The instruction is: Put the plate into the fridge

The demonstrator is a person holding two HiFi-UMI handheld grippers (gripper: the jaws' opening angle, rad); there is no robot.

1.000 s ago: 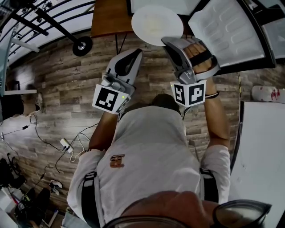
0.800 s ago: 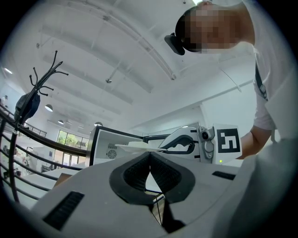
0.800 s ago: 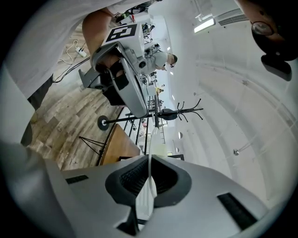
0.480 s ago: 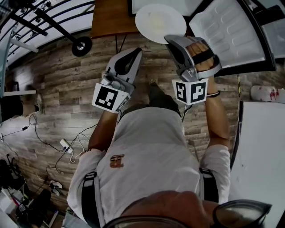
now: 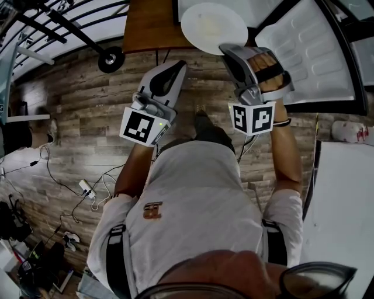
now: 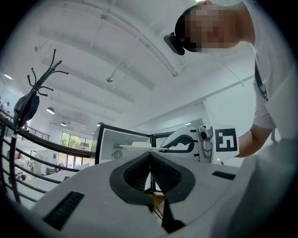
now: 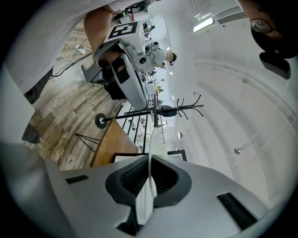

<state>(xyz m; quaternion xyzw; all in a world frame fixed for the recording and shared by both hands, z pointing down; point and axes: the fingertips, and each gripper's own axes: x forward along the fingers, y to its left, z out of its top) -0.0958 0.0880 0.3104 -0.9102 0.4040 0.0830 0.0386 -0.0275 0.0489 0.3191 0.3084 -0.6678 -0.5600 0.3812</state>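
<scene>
Jaws of right gripper (image 7: pixel 149 175) clamped on rim of white plate (image 7: pixel 152 139), seen edge-on between pads. Rim grip leaves most of disc free, likely so it can slide onto a shelf. In head view plate (image 5: pixel 214 26) carried level out front, near wooden table (image 5: pixel 149 23), at mouth of open fridge (image 5: pixel 234 7), not yet inside. Fridge door (image 5: pixel 307 47) swung wide at right. Left gripper (image 6: pixel 150 160) jaws pressed together, empty, held back beside right gripper, probably to stay clear of plate's path.
</scene>
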